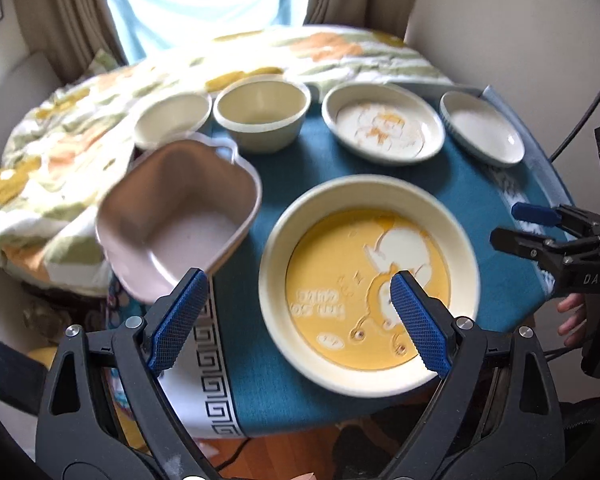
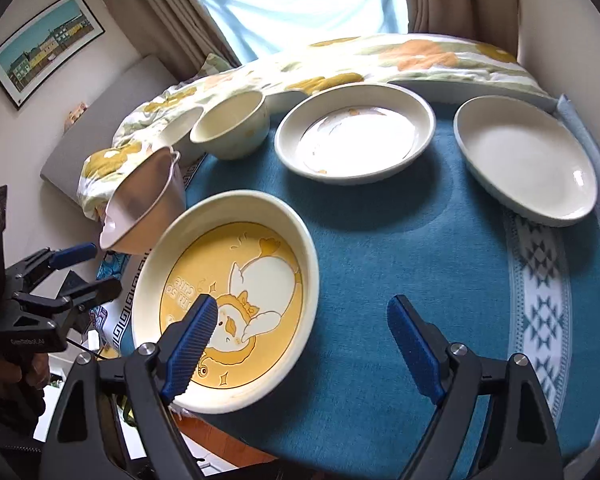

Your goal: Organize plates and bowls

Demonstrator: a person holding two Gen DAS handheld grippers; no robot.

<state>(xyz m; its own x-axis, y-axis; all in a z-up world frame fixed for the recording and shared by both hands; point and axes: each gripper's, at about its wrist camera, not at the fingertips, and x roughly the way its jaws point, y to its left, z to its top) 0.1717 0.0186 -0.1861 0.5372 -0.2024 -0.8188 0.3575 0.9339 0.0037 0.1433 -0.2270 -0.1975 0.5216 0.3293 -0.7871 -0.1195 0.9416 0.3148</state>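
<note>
The left gripper (image 1: 296, 312) has its blue-padded jaws spread wide and holds nothing, hanging over the near left edge of the teal cloth (image 2: 400, 248), between the tilted pink square bowl (image 1: 180, 216) and the yellow duck plate (image 1: 368, 284). The right gripper (image 2: 300, 344) is likewise spread and empty, above the duck plate's right rim and bare cloth. The pink bowl leans at the cloth's left edge. Along the far edge, left to right, stand a small cream bowl (image 1: 172, 120), a larger cream bowl (image 1: 262, 114), a cream plate with a faint print (image 1: 382, 122) and a plain white plate (image 1: 482, 128), backed by a floral quilt (image 1: 80, 128).
</note>
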